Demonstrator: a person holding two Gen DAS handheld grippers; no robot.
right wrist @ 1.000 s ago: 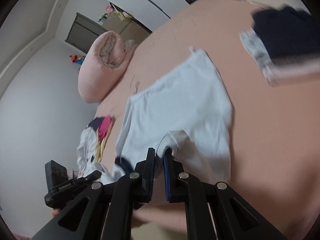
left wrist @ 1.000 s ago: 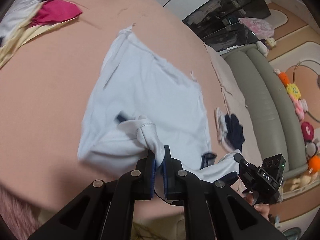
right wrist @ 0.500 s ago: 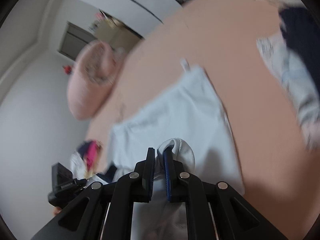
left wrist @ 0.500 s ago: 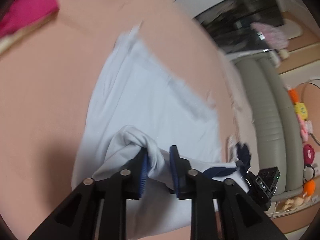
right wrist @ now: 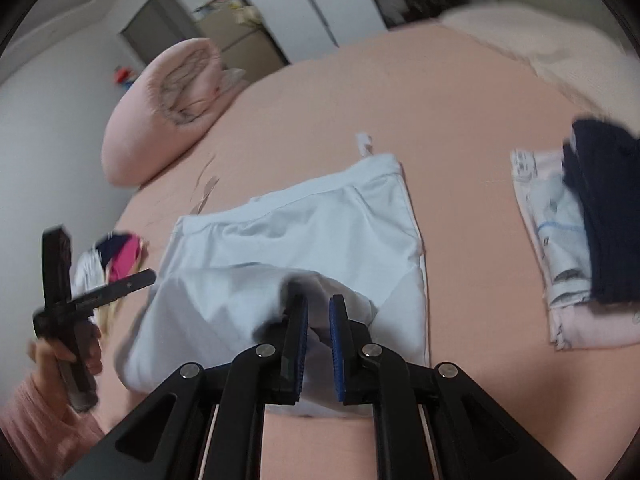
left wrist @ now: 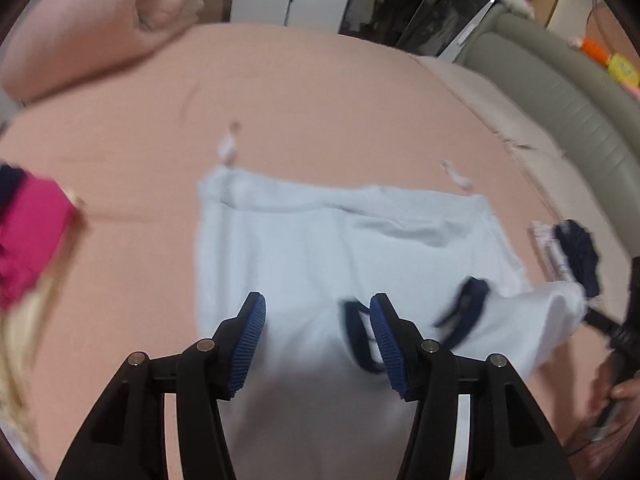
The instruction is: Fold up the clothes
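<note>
A pale blue shirt [left wrist: 340, 248] with navy trim lies on the peach bed, its near part folded over the far part. My left gripper [left wrist: 318, 332] is open and empty just above the folded near edge. In the right wrist view the same shirt [right wrist: 320, 232] lies spread. My right gripper [right wrist: 319, 334] is slightly parted with a fold of the shirt's near edge between its pads. The left gripper shows at the left of the right wrist view [right wrist: 64, 296].
A rolled pink duvet [right wrist: 168, 104] lies at the bed's far end. A stack of folded clothes [right wrist: 576, 232] with a navy item on top sits right of the shirt. A pile of unfolded clothes [left wrist: 28, 248] lies left. A grey-green sofa [left wrist: 560, 92] borders the bed.
Both grippers carried the shirt's near edge forward over the far part. The left gripper opened wide and let go. The right gripper's jaws parted slightly.
</note>
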